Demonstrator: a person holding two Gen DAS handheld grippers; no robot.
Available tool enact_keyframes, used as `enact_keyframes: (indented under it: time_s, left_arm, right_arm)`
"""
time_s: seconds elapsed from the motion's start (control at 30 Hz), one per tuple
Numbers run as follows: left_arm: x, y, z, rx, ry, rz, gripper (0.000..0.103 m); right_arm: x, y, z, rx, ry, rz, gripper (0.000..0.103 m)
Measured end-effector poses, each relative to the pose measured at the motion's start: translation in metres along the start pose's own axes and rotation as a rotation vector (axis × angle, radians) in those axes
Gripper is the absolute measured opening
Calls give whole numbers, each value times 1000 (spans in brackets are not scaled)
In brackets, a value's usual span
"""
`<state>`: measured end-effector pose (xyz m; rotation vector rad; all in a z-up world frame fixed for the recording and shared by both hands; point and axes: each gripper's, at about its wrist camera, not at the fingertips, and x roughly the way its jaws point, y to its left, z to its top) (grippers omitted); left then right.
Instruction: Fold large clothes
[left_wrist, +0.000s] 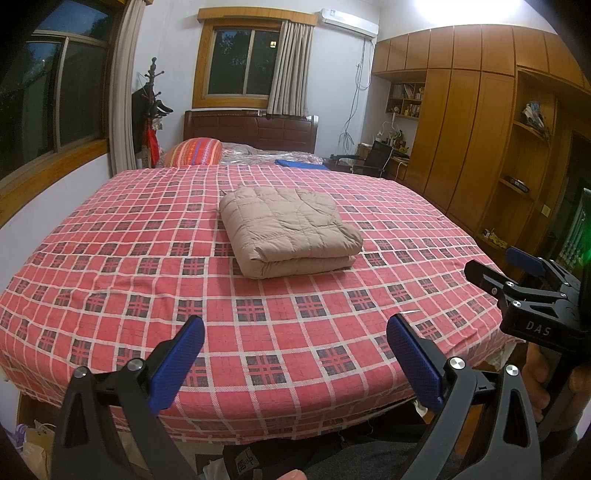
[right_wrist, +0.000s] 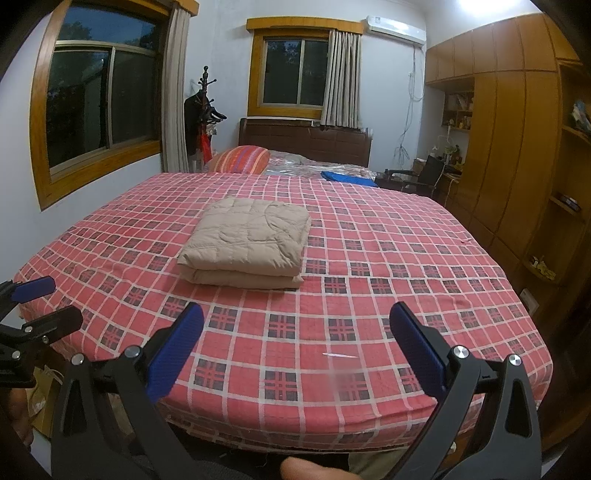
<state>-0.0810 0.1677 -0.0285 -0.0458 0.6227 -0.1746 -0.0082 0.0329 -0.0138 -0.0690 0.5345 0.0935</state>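
Note:
A beige quilted garment (left_wrist: 290, 230) (right_wrist: 247, 245) lies folded into a thick rectangle in the middle of the bed (left_wrist: 110, 266) (right_wrist: 388, 258), which has a red checked sheet. My left gripper (left_wrist: 295, 325) hovers open above the bed's near edge, well short of the bundle, with nothing between its blue pads. My right gripper (right_wrist: 295, 317) is likewise open and empty over the near edge. Each gripper shows in the other's view: the right gripper (left_wrist: 517, 269) at the right margin, the left gripper (right_wrist: 44, 302) at the left margin.
A striped pillow (left_wrist: 195, 151) and a blue cloth (left_wrist: 301, 164) lie at the bed's far end by the wooden headboard (left_wrist: 251, 129). Wooden wardrobes (left_wrist: 480, 129) line the right wall. A coat rack (left_wrist: 151, 110) stands left of the headboard. Bags (left_wrist: 37, 443) sit on the floor at left.

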Motion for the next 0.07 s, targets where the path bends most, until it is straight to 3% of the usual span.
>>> enact_keyframes:
  time_s: [0.07]
  left_arm:
    - [0,0,0,0,0,2,99]
  right_arm:
    - [0,0,0,0,0,1,100]
